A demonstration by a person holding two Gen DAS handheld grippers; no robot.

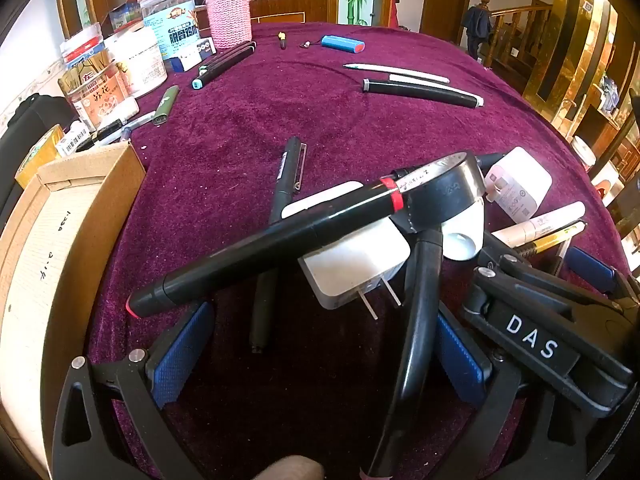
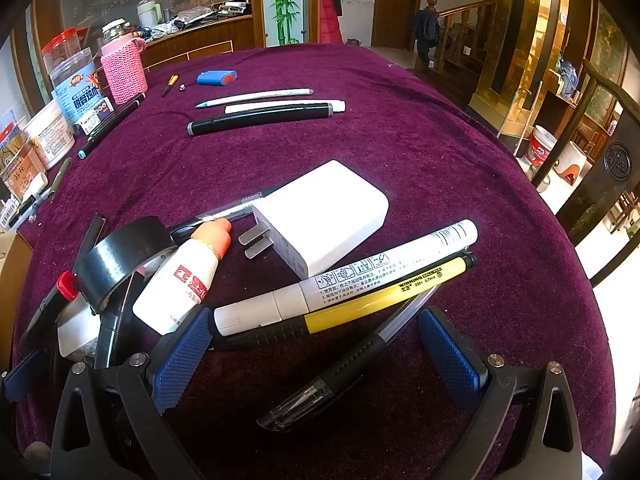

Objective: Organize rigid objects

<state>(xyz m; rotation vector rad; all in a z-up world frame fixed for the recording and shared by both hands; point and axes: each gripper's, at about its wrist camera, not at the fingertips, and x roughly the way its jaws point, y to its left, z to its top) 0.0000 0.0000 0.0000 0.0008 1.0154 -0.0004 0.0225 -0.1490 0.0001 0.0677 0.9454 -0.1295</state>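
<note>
- Progress: I judge the task partly done. Three pens (image 2: 266, 110) lie side by side at the far part of the purple cloth (image 2: 440, 160), and a group of black markers (image 1: 224, 65) lies aligned near the pink knitted bottle (image 1: 229, 12). These look sorted.
- Remaining work: a mixed pile sits close to both tools. I see in it a long black marker with red bands (image 1: 264, 242), a roll of black tape (image 2: 124, 254), a white charger (image 2: 320, 216), a second white plug (image 1: 352, 266), a glue bottle (image 2: 180, 280), a white paint marker (image 2: 344, 278), a yellow pen (image 2: 384, 292) and a clear-capped pen (image 2: 340, 364).
- Left gripper (image 1: 320, 356): fingers wide apart, holding nothing. A black curved item, possibly a cable or handle, runs between them; I cannot identify it from this view.
- Right gripper (image 2: 316, 354): fingers wide apart, holding nothing. The clear-capped pen lies between them, the yellow pen just beyond.
- Container: a cardboard box (image 1: 80, 200) stands to the left. Whether it is the destination I cannot tell.
- Next step, in my judgement: close on one pen and carry it to the far row.
</note>
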